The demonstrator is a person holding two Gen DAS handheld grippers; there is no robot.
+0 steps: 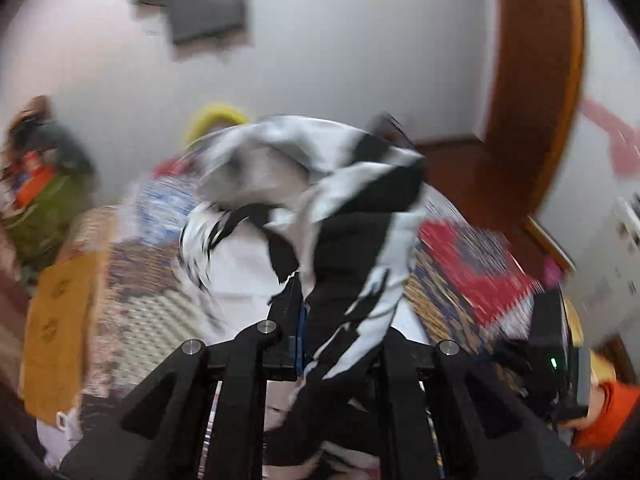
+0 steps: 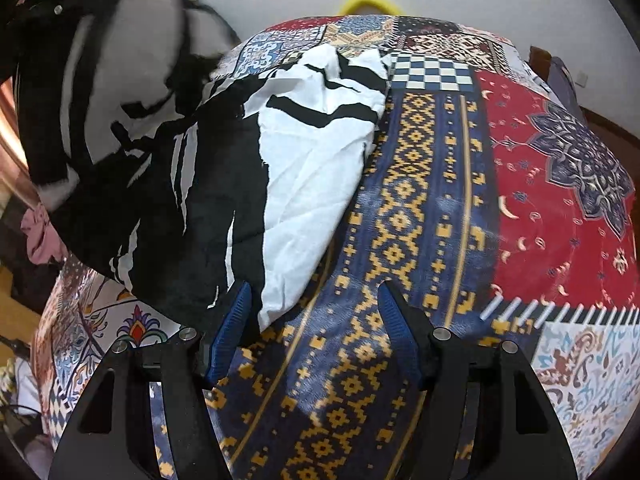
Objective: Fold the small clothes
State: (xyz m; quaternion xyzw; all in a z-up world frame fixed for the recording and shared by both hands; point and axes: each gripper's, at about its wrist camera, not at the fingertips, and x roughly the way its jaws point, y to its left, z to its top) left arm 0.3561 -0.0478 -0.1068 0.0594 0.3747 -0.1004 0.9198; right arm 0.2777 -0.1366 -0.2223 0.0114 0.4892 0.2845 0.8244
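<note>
Thin black-and-white patterned cotton garment [image 2: 304, 168], small, soft and clearly light: part lifted in the air, the rest trailing down onto the patchwork-printed bedspread [image 2: 440, 208] in red, blue and gold. No stiffness anywhere in it; wrinkled, folding over itself, taking whatever shape gravity gives.

Left claw [image 1: 300, 312] closed tight on a bunched edge of the cloth, fabric draped forward over the fingers and hanging across most of that view (heavily blurred there, so the exact pinch point cannot be read). Right claw [image 2: 316, 312] with jaws apart and nothing between the blue ribbed pads [image 2: 236, 320], hovering just above the bed, the white lower corner of the garment lying just beside its left finger.

Handling, as a judgement: weight no concern, and no fragility either, but likely to sag, twist and double up when held from a single point. Not slippery against ribbed pads if a real pinch of cloth is taken; a thin single layer could slide out under a tug. Best hold probably a second edge or corner, opposite the lifted one, so the piece can be stretched flat between two points. The white corner near the right claw looks the obvious candidate (flat, exposed, reachable), though care needed not to nip the bedspread along with it.
</note>
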